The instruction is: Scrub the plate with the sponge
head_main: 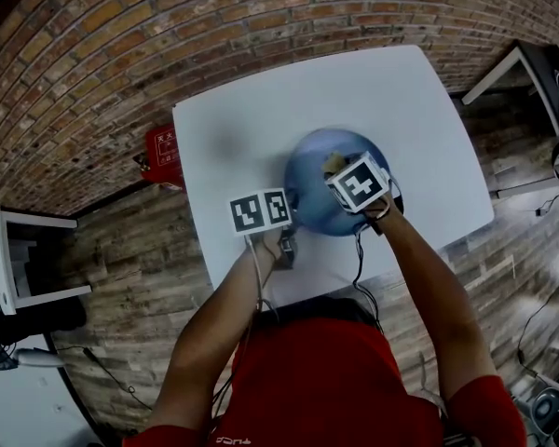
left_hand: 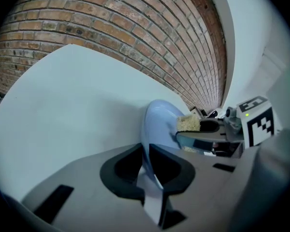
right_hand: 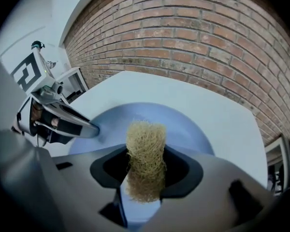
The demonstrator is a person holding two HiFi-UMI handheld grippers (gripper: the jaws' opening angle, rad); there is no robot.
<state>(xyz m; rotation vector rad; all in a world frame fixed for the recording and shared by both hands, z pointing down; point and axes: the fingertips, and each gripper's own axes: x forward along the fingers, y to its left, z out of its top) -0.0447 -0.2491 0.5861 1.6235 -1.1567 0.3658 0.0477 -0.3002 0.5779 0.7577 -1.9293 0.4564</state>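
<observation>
Plate (head_main: 319, 208) lies flat on the table (head_main: 252, 138). My left gripper (left_hand: 147, 164) is clamped narrow on the plate's left rim. My right gripper (right_hand: 146, 175) pinches the sponge (right_hand: 145, 139) over the plate's middle, tip down toward its face. I can't tell if they touch.

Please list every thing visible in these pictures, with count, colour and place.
plate: one, blue, on the table
sponge: one, straw-coloured, above the plate
table: one, white, before the brick wall
box: one, red, on the floor by the wall
stand: one, white, on the floor at left
left claw: one, grey, shut on the plate's rim
right claw: one, grey, shut on the sponge
person: one, red shirt, at the table's near edge
</observation>
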